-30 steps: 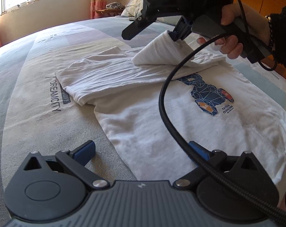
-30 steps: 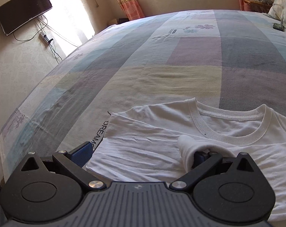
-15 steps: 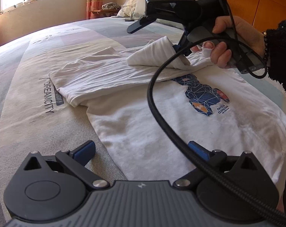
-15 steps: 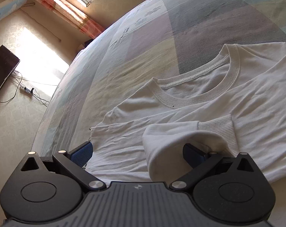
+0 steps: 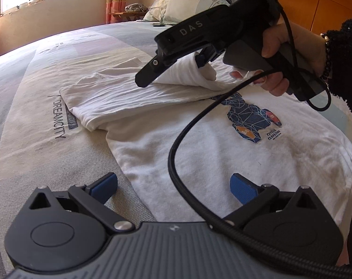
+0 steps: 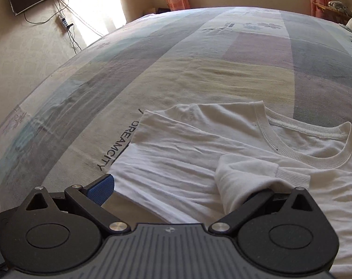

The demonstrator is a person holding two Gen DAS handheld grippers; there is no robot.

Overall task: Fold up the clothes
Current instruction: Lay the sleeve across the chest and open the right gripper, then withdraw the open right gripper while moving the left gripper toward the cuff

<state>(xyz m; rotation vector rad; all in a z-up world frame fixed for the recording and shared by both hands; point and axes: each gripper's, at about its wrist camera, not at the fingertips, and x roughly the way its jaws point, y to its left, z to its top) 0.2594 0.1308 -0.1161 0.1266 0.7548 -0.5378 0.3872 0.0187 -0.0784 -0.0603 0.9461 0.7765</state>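
Since half a second ago your right gripper has carried the sleeve cuff lower and further across the chest, and its camera has swung back so the neckline sits at 3 o'clock rather than 1 o'clock. The right jaws stand wide: one blue pad hangs free over the bedspread at 8 o'clock, while the other is buried in the cuff's fold. Whether fabric is truly pinched there you cannot tell from either view; it looks draped over one finger.

The white T-shirt lies face-up on the bedspread, filling the centre and 3 o'clock of the left view. Its left sleeve is folded inward across the chest, forming a creased band, and the ribbed collar lies flat. The blue geometric bear print shows just below the folded sleeve, partly covered at its top.

Your left gripper hovers wide at 6 o'clock over the shirt's lower edge, holding nothing. Your right hand, in a dark knit sleeve, grips the handle at 2 o'clock, and the black cable loops down across the shirt.
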